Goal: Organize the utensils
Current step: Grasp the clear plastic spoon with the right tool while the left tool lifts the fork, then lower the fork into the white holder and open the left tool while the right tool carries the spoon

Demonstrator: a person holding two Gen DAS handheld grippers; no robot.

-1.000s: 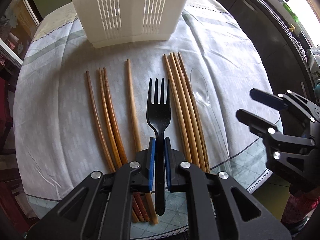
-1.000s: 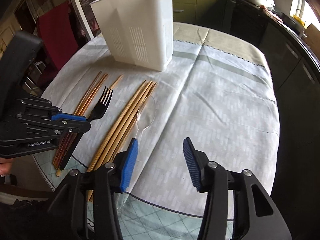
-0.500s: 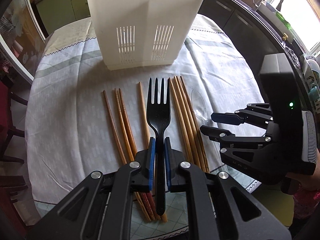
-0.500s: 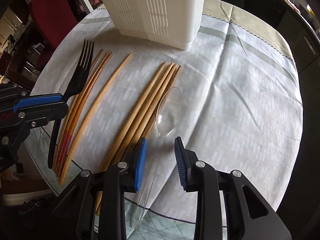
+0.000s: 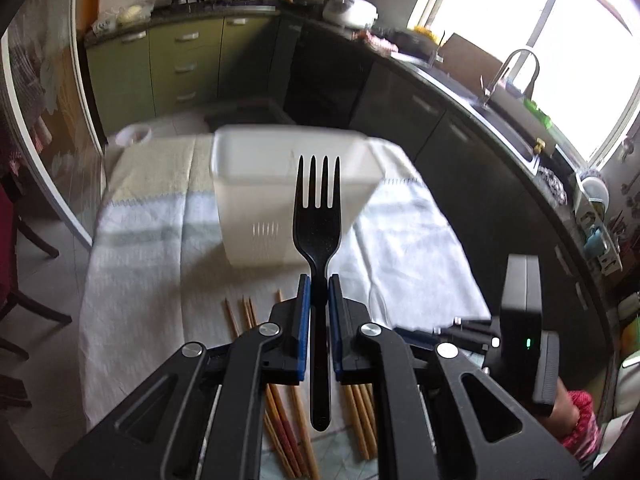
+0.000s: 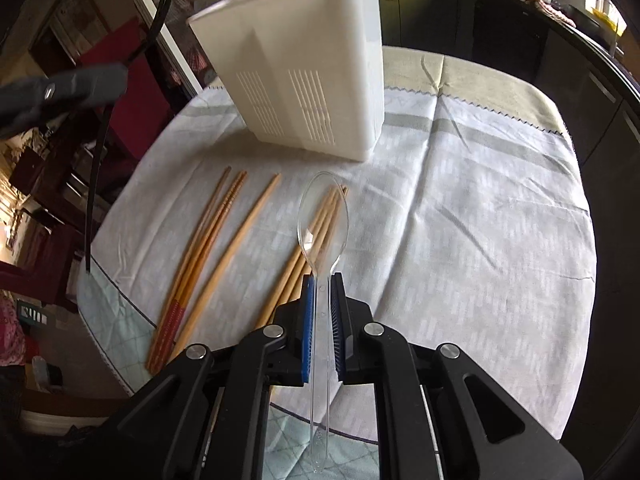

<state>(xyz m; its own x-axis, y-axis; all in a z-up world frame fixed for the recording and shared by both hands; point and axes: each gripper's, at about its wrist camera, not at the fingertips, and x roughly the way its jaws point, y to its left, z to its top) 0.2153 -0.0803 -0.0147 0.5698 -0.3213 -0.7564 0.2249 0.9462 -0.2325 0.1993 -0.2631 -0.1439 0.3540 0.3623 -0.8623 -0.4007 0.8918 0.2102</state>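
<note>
1. Your left gripper (image 5: 318, 292) is clamped on the neck of the black fork (image 5: 318, 216), tines pointing away from you and the handle running back between the jaws. The fork is off the table, seen in front of the white utensil holder (image 5: 288, 184).
2. Your right gripper (image 6: 322, 296) has its blue pads pressed together on the handle of the clear plastic spoon (image 6: 322, 232). The bowl points forward over the right-hand bundle of chopsticks (image 6: 320, 224); whether the spoon has fully left the cloth cannot be told.
3. The step in hand looks like carrying both pieces to the holder. Bring the fork over the open top first, then tip your wrist so one end points down into it before you let go.
4. Keep both grips firm. The spoon is thin and slick, and could pivot between the pads if you swing it fast.
5. Lift the spoon straight up so it does not drag the chopsticks beneath it.
6. Keep the two grippers well apart above the holder, so neither knocks its rim or tips it on the tablecloth (image 6: 460, 208).
7. The left-hand chopsticks (image 6: 208, 240) lie on the cloth, waiting.
</note>
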